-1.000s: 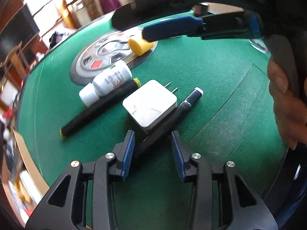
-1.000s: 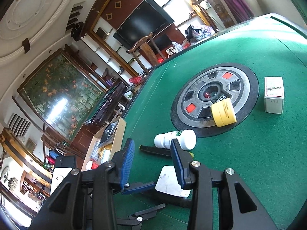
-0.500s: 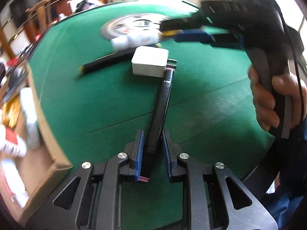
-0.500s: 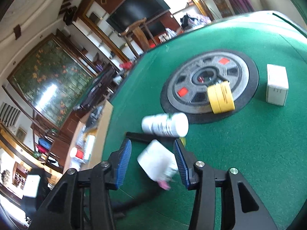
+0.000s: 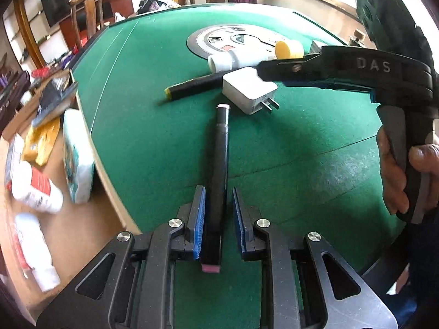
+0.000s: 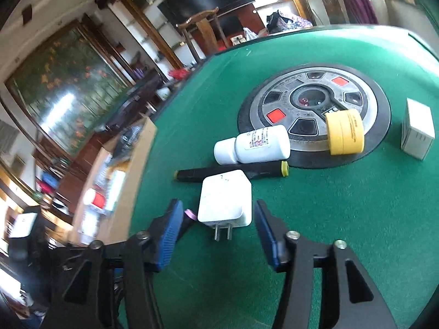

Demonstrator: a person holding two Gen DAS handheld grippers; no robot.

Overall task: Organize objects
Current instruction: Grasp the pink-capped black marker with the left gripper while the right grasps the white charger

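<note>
Left gripper (image 5: 216,213) jaws pinching black pen (image 5: 219,148); right gripper (image 6: 218,235) jaws opening around white charger (image 6: 225,198) at 12 o'clock; next: close, lift

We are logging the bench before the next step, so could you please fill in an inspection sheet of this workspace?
Surface: green felt table with a round centre panel.
Job's things: black pen, white charger, white bottle, yellow-capped marker, yellow tape roll, white box.
Clutter: carton of packets beside the table.
Grippers: left gripper shut on the pen; right gripper opening, charger between its jaws, untouched.
Cables: nothing seen.
Surroundings: chair, television, painting.
</note>
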